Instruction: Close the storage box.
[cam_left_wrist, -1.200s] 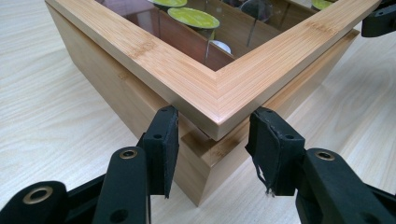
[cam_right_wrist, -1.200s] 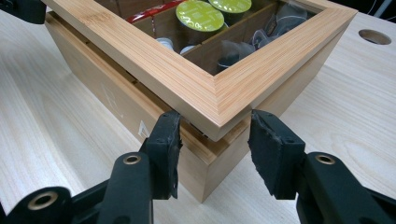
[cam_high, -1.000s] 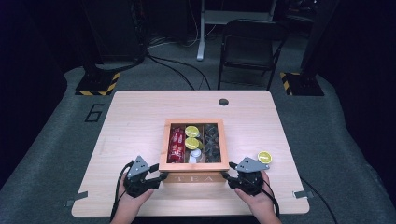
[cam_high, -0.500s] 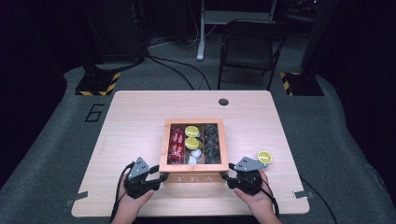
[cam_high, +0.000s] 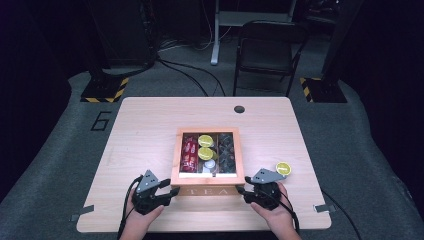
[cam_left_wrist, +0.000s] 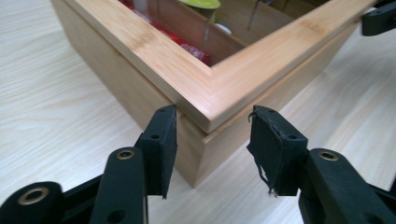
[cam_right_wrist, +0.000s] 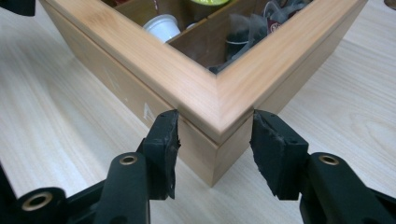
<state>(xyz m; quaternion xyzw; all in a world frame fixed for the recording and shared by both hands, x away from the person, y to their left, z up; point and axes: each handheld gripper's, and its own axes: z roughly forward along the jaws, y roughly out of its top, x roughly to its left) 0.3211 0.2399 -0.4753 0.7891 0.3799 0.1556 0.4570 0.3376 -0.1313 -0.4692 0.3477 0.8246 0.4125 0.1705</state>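
1. Wooden tea box (cam_high: 207, 182) sits mid-surface (cam_high: 150, 125), near the front edge, glass lid shut.
2. Left claw (cam_left_wrist: 212, 135) wide open, straddling the box's near-left corner, gripping nothing.
3. Right claw (cam_right_wrist: 215, 140) wide open around the near-right corner, also empty.
4. Lime-topped pod (cam_high: 283, 168) just beside the right claw.

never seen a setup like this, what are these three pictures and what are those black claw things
There is no robot: a person at a wooden table holds a two-jaw tool in each hand. The high view looks down from above: left gripper, right gripper. The other two pictures come from cameras riding on each gripper, looking along its black jaws. Between them sits a wooden tea box with a glass-panelled lid, holding red packets, lime-topped pods and dark sachets. One loose pod lies on the table. Each gripper is open, its jaws straddling a near corner of the box; nothing is held.
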